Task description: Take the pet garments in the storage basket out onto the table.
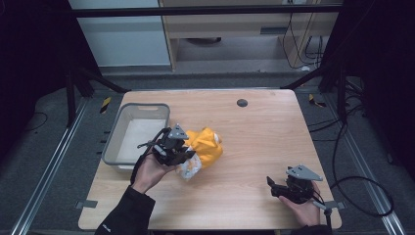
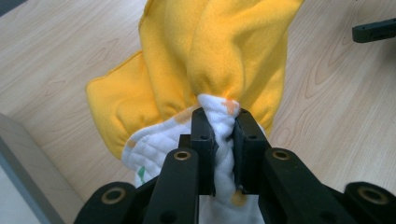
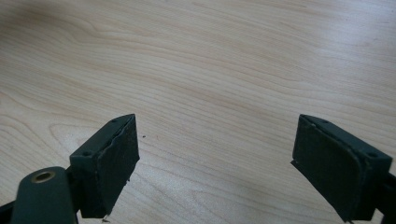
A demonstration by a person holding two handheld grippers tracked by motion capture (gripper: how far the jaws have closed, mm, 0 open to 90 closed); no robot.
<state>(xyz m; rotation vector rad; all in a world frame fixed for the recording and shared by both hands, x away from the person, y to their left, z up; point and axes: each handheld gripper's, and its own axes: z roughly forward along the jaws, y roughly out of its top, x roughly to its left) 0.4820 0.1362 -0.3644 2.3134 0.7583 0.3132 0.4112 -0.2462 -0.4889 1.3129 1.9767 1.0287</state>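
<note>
Where the wooden table (image 1: pixel 254 142) lies mostly bare, one yellow cloth (image 1: pixel 206 146) (white lining) beside one grey bin (image 1: pixel 113 142), left gripper (image 2: pixel 219 135) clamped on it, right gripper (image 3: pixel 215 163) spread wide over bare wood, one dark disc (image 1: pixel 242 103) far off.

We count one desk (image 1: pixel 254 147), of light wood. On it we see one grey bin (image 1: pixel 139 136) and one bundle of cloth (image 1: pixel 205 147), yellow outside with a white lining. One small dark round spot (image 1: pixel 242 103) sits near the desk's far edge. We count two tools, the left tool (image 1: pixel 188 155) and the right tool (image 1: pixel 272 187), and two hands holding them.
</note>
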